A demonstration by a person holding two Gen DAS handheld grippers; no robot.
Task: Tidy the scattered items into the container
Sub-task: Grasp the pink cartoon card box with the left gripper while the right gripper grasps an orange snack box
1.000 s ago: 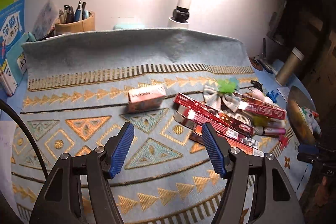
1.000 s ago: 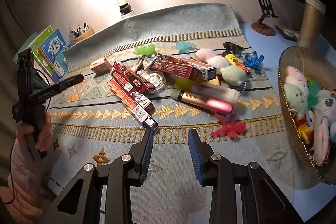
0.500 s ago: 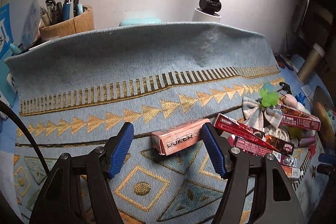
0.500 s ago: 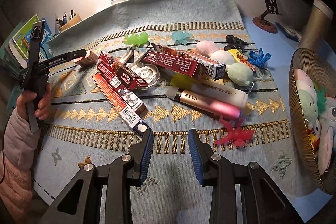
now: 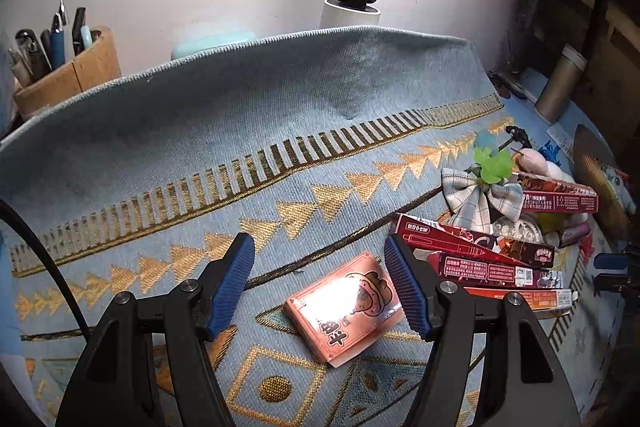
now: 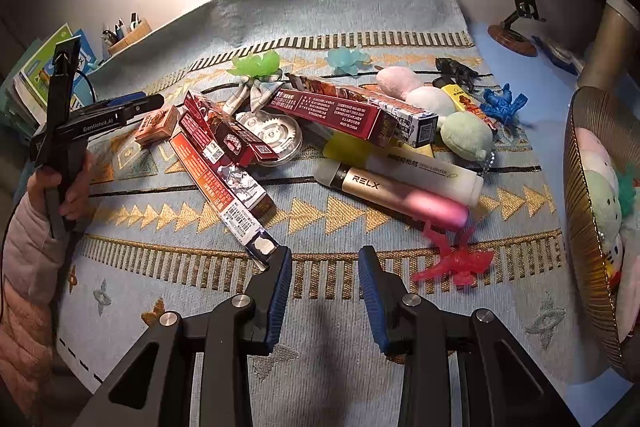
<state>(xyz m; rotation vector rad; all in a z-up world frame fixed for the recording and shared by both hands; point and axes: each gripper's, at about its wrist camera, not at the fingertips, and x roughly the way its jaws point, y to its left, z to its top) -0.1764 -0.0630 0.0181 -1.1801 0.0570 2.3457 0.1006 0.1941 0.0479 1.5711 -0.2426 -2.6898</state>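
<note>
Left claw (image 5: 319,283) is held open, nothing between the pads; the small pink box (image 5: 345,308) lies flat on the patterned cloth (image 5: 240,131) just below and between the blue fingers (image 5: 232,287), nearer the right-hand finger and apparently just short of touching it. Right claw (image 6: 323,291) is narrowly open and empty, hovering over bare cloth on the near side of the pile.

Handling, as judged: the pink box is taken for light, glossy card or wrapped carton, stiff but crushable. Glare on its top suggests a slick film, so slipping is possible. A hold across the two long side edges is favoured, pads low against the cloth, with gentle squeeze. The box sits skewed to the claw line, so a wrist roll is probably needed first.

Relative to the pink box: the red cartons (image 5: 472,259) lie just to its right, the plaid bow (image 5: 476,199) beyond those, the wooden pen holder (image 5: 68,75) far off to the upper left.

View differences: the left wrist view gives the box's printed top and its skew. Only the right wrist view shows the whole pile, the gold basket (image 6: 580,227) with plush toys at the far right edge, the red plastic figure (image 6: 456,259), the RELX stick (image 6: 400,193), and the person's hand (image 6: 66,187) on the left tool. There the box (image 6: 157,125) is seen beside the left tool's tip.
</note>
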